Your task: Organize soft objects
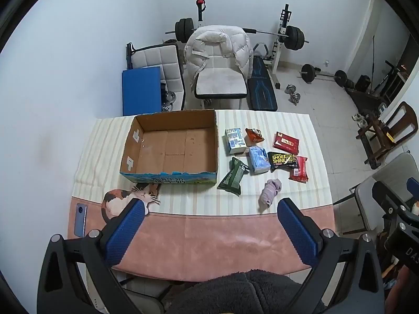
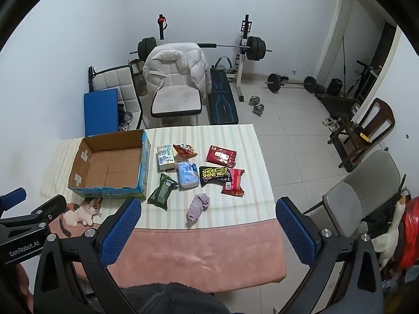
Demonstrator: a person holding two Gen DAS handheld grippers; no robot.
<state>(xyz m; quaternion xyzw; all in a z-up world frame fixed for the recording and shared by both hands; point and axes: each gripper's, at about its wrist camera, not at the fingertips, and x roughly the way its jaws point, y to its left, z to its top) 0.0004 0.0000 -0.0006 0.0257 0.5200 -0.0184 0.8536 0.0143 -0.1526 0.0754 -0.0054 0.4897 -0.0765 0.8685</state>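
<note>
An empty cardboard box [image 1: 136, 141] [image 2: 81, 164] sits on the striped tablecloth at the left. To its right lie several soft packs: a green pouch [image 1: 232, 176] [image 2: 160, 192], two tissue packs [image 1: 235, 140] [image 2: 165, 157], a black shoe-wipe pack [image 1: 284, 160] [image 2: 215, 174], red packs [image 1: 286, 141] [image 2: 221, 155] and a rolled purple sock [image 1: 271, 191] [image 2: 198, 206]. My left gripper [image 1: 212, 208] is open and empty above the table's near edge. My right gripper [image 2: 208, 209] is open and empty, also above the near edge.
A phone [image 1: 80, 219] lies at the table's left front, beside a cat picture [image 1: 123, 198]. Behind the table stand a chair with a white jacket [image 1: 217, 60], a weight bench [image 1: 262, 89] and a barbell rack. A folding chair [image 2: 356, 196] stands at the right.
</note>
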